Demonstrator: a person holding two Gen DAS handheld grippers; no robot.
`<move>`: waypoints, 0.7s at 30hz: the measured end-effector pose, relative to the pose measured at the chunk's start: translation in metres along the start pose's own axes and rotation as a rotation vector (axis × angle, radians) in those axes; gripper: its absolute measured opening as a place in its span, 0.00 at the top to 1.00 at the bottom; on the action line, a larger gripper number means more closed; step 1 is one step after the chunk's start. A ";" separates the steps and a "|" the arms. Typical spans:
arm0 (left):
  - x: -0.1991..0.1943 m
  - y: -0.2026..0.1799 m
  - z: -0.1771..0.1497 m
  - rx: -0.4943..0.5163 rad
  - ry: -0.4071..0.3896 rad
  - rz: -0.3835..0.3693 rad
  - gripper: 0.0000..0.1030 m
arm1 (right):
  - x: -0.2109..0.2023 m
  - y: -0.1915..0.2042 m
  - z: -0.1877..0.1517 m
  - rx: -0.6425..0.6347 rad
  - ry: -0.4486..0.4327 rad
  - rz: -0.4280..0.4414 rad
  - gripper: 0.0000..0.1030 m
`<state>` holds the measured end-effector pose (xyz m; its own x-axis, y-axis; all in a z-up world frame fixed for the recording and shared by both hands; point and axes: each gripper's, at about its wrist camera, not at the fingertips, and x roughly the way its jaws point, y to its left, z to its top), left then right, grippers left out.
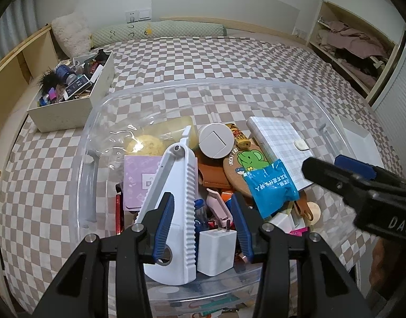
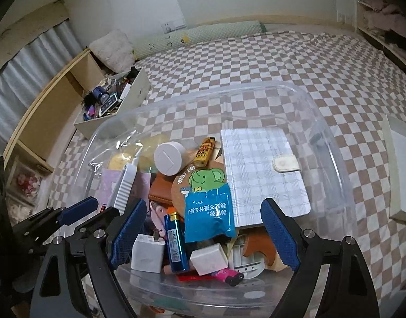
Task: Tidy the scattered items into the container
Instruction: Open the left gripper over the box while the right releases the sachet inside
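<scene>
A clear plastic container [image 1: 160, 98] [image 2: 322, 122] sits on the checked bed, full of small items: a white utility knife [image 1: 176, 185] [image 2: 126, 185], a white charger [image 1: 216, 251] [image 2: 147, 254], a blue packet [image 1: 271, 185] [image 2: 208, 214], an elephant coaster [image 1: 245, 161] [image 2: 203, 180], a checked wallet [image 1: 279, 140] [image 2: 261, 172] and a blue lighter [image 2: 176, 241]. My left gripper [image 1: 203, 225] is open over the container's near end, its jaws on either side of the knife and charger without gripping them. My right gripper [image 2: 203, 235] is open above the items and holds nothing.
A white box [image 1: 70, 111] [image 2: 134, 95] full of other items stands on the bed at the back left. A white lid or tray [image 1: 356, 143] [image 2: 401, 169] lies to the right of the container. Pillows lie at the headboard. Open shelves line both sides.
</scene>
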<state>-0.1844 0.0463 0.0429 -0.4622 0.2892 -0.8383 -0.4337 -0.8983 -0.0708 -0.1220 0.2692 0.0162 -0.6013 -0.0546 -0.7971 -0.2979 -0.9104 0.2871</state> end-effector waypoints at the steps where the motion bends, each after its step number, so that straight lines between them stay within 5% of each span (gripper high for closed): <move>1: -0.002 0.001 -0.001 -0.001 -0.008 0.008 0.38 | -0.002 -0.002 -0.001 0.005 -0.016 0.007 0.14; 12: -0.015 0.004 -0.007 0.007 -0.084 0.091 0.03 | -0.011 -0.019 -0.007 0.027 -0.064 -0.009 0.03; 17: -0.019 -0.002 -0.010 0.071 -0.126 0.155 0.00 | -0.015 -0.016 -0.013 -0.041 -0.101 -0.037 0.00; 21: -0.024 -0.004 -0.011 0.093 -0.137 0.099 0.00 | -0.023 -0.012 -0.017 -0.097 -0.164 -0.056 0.00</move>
<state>-0.1631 0.0388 0.0568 -0.6043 0.2493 -0.7567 -0.4477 -0.8919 0.0636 -0.0926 0.2741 0.0221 -0.7009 0.0576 -0.7109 -0.2663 -0.9458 0.1858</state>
